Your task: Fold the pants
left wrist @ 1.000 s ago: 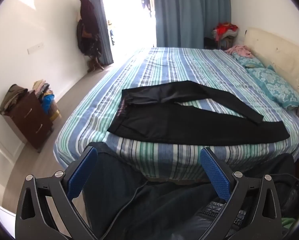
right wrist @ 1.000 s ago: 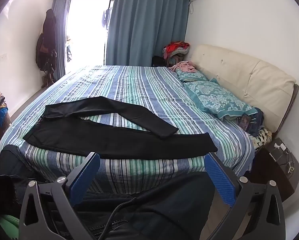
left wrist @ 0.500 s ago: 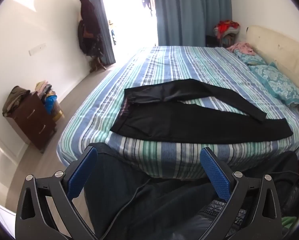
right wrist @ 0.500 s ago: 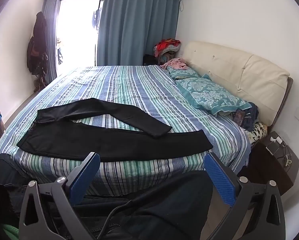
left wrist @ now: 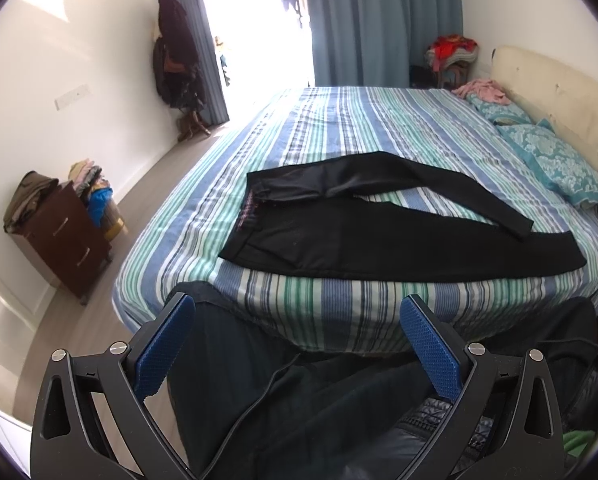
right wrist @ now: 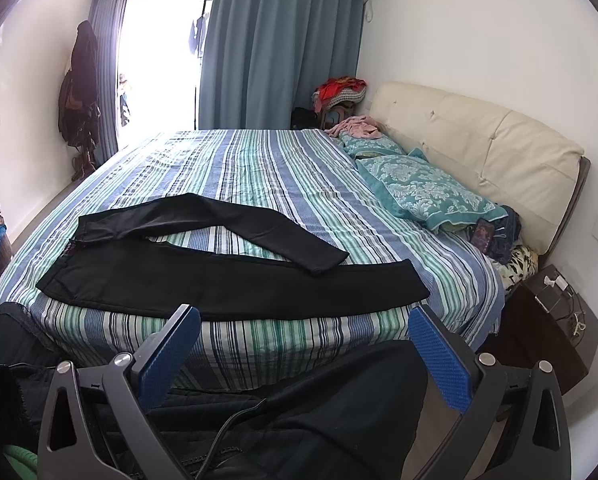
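Observation:
Black pants [left wrist: 363, 236] [right wrist: 203, 276] lie flat on the striped bed [left wrist: 339, 132] [right wrist: 259, 168], waistband to the left, legs spread apart toward the right. The near leg runs along the bed's front edge; the far leg angles across it at the cuff. My left gripper [left wrist: 299, 336] is open and holds nothing, held back from the bed's front edge over dark clothing. My right gripper [right wrist: 303, 348] is likewise open and holds nothing, short of the bed.
Teal pillows [right wrist: 427, 192] and a cream headboard [right wrist: 483, 136] lie at the right. A dark nightstand [right wrist: 547, 320] stands by the bed's right corner, a brown dresser [left wrist: 63, 236] with piled clothes at the left. A person's dark-clothed legs [left wrist: 299, 400] fill the foreground.
Both views have shifted slightly, so the bed and pants sit a little differently in frame. The pants have not moved and both grippers stay open.

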`<action>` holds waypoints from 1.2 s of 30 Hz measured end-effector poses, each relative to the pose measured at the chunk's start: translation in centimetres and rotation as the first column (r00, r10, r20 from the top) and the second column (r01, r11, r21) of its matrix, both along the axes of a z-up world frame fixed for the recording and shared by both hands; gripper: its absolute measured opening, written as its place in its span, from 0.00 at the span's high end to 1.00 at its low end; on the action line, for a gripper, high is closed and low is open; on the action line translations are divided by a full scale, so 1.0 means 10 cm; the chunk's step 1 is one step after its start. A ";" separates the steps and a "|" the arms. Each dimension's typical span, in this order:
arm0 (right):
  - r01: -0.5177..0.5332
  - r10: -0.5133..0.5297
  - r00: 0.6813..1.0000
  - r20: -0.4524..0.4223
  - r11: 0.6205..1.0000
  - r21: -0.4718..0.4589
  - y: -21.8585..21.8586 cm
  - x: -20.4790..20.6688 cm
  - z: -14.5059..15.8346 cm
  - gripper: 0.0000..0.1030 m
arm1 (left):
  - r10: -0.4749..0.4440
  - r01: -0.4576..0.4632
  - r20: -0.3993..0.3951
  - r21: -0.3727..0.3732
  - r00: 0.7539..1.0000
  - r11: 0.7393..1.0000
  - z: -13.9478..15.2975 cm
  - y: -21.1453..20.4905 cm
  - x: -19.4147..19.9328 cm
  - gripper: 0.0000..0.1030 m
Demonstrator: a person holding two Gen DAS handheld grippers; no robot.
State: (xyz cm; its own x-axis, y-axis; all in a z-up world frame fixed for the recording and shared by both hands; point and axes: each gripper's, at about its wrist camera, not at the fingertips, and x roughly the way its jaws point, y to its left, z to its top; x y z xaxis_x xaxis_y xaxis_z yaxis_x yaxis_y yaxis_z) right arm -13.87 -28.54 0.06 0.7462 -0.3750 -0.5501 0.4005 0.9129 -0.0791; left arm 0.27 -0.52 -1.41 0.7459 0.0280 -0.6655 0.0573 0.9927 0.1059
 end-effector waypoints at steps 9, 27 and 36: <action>0.000 0.000 1.000 0.000 1.000 0.000 0.02 0.00 -0.01 0.00 | -0.002 0.002 -0.001 0.001 1.000 1.000 -0.01 0.01 0.01 0.00; 0.001 -0.001 1.000 -0.002 1.000 0.005 0.03 0.00 -0.05 0.00 | -0.003 0.003 -0.002 0.004 1.000 1.000 0.00 0.01 0.01 0.00; 0.003 -0.003 1.000 -0.004 1.000 0.010 0.04 0.00 -0.07 0.00 | -0.003 0.003 0.000 0.006 1.000 1.000 -0.01 0.01 0.01 0.00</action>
